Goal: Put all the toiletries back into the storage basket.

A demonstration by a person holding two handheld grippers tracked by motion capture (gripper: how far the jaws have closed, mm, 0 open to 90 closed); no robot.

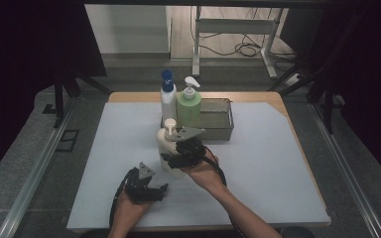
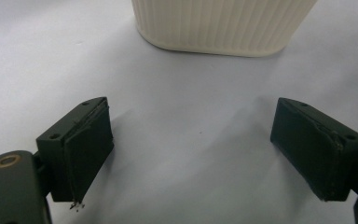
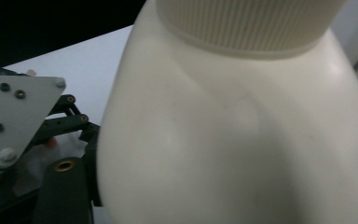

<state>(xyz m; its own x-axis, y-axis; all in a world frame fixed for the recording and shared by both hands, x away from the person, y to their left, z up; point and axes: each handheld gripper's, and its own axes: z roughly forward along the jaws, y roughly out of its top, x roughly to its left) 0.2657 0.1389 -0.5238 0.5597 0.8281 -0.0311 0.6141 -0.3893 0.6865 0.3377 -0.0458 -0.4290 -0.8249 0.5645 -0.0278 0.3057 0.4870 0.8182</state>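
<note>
Work surface: a pale sheet (image 1: 258, 168) laid over a wooden table (image 1: 273, 97), with a metal mesh tray (image 1: 218, 119) at the far centre.

At the tray's left end stand a white bottle with a blue pump (image 1: 167, 96) and, just beside it, a green pump bottle (image 1: 189, 104); both are upright.

In front of the tray stands a cream pump bottle (image 1: 167, 144), upright on the sheet. The right gripper (image 1: 182, 151) is pressed against its right side, with the person's right hand (image 1: 203, 171) behind it. In the right gripper view the bottle's smooth shoulder and ribbed collar sit hard against the lens; the jaws themselves are hidden, so whether they are clamped on the bottle cannot be told.

The left gripper (image 2: 191, 154) rests low on the sheet, near the cream bottle's base and to its left in the high view, held by the left hand (image 1: 126, 208). Its jaws stand wide apart with nothing between them; the bottle's ribbed base lies ahead of them, not touching
</note>
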